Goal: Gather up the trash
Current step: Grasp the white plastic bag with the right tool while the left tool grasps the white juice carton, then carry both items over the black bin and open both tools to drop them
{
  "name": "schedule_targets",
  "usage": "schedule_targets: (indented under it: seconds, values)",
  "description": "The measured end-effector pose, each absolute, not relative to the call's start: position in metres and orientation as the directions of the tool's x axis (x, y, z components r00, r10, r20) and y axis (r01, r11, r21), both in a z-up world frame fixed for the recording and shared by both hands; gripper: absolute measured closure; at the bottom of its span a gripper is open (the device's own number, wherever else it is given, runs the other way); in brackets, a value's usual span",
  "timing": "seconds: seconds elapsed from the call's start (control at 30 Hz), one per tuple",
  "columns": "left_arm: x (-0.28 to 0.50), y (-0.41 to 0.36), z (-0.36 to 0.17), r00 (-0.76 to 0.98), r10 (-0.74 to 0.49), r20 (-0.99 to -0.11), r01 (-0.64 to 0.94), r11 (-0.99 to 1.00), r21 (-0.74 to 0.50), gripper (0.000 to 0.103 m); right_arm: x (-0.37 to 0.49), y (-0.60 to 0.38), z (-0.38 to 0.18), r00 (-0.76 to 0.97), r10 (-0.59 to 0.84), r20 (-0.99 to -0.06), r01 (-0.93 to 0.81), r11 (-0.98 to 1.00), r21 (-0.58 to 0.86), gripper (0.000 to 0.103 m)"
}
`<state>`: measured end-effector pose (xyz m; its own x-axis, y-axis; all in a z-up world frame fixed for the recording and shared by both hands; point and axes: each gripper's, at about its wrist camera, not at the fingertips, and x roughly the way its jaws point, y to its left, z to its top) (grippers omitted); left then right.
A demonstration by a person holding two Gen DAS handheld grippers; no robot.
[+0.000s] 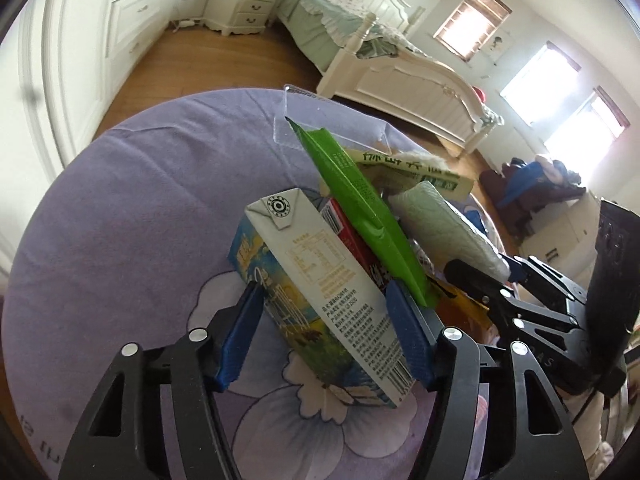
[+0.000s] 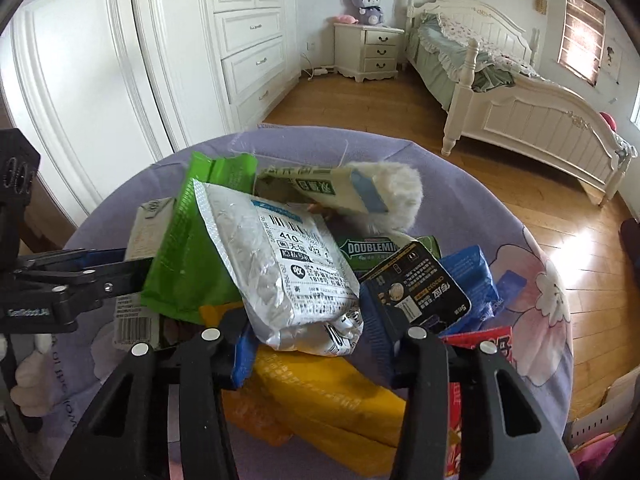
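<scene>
A heap of trash lies on a round table with a purple flowered cloth (image 1: 140, 200). My left gripper (image 1: 324, 290) has its blue pads against both sides of an upright milk carton (image 1: 320, 280), which leans on a green pouch (image 1: 360, 208). My right gripper (image 2: 308, 320) is shut on the lower end of a silver foil pouch (image 2: 280, 256) with a printed label. In the left wrist view the right gripper (image 1: 492, 272) shows at the right, holding that pouch (image 1: 440, 224). In the right wrist view the left gripper (image 2: 100, 270) reaches in from the left at the carton (image 2: 148, 220).
Around the held items lie a pale green box (image 2: 320, 188), a white fluffy thing (image 2: 396, 192), a Doublemint pack (image 2: 368, 246), a black battery card (image 2: 416, 292), a blue packet (image 2: 468, 276) and a yellow pack (image 2: 320, 392). A clear plastic tray (image 1: 304, 116) stands behind. Wood floor, bed (image 2: 520, 108) and wardrobes (image 2: 100, 80) surround the table.
</scene>
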<state>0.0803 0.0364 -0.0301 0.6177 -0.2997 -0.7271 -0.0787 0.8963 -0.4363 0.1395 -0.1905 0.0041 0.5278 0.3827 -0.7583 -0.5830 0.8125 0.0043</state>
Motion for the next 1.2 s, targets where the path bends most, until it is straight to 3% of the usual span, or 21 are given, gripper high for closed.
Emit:
schedule_targets:
  seconds: [0.17,0.2,0.27,0.4,0.43,0.57,0.67,1.03,1.2]
  values:
    - [0.073,0.037,-0.025,0.603,-0.320,-0.731,-0.056,0.897,-0.439,0.042,0.093,-0.225,0.028,0.600,0.461,-0.654,-0.524,0.844,0.114,0.066]
    - [0.072,0.036,-0.024,0.601,-0.310,-0.736,-0.055,0.903,-0.425,0.040,0.086,-0.234,0.029,0.610,0.470,-0.638,-0.504,0.851,0.145,0.066]
    - [0.071,0.029,-0.021,0.593,-0.266,-0.760,-0.061,0.926,-0.372,0.026,0.071,-0.245,0.030,0.619,0.478,-0.623,-0.475,0.860,0.189,0.067]
    - [0.067,0.014,-0.022,0.588,-0.229,-0.776,-0.028,0.953,-0.302,0.022,0.035,-0.260,0.026,0.636,0.483,-0.602,-0.438,0.868,0.234,0.068]
    - [0.067,0.014,-0.022,0.592,-0.232,-0.772,-0.022,0.952,-0.304,0.023,0.033,-0.262,0.026,0.637,0.487,-0.598,-0.432,0.868,0.246,0.068]
    - [0.059,0.023,-0.021,0.630,-0.215,-0.746,0.018,0.965,-0.263,0.053,0.010,-0.271,0.028,0.657,0.493,-0.569,-0.413,0.868,0.275,0.068]
    - [0.056,0.029,-0.016,0.634,-0.223,-0.740,0.046,0.967,-0.252,0.059,0.006,-0.280,0.028,0.664,0.504,-0.553,-0.401,0.864,0.306,0.068]
    - [0.009,0.033,0.024,0.695,-0.307,-0.650,0.160,0.948,-0.276,0.061,-0.007,-0.299,0.036,0.714,0.501,-0.489,-0.355,0.861,0.364,0.069]
    - [-0.004,-0.008,0.062,0.694,-0.431,-0.577,0.303,0.901,-0.309,0.061,-0.020,-0.324,0.038,0.771,0.438,-0.462,-0.282,0.885,0.370,0.069]
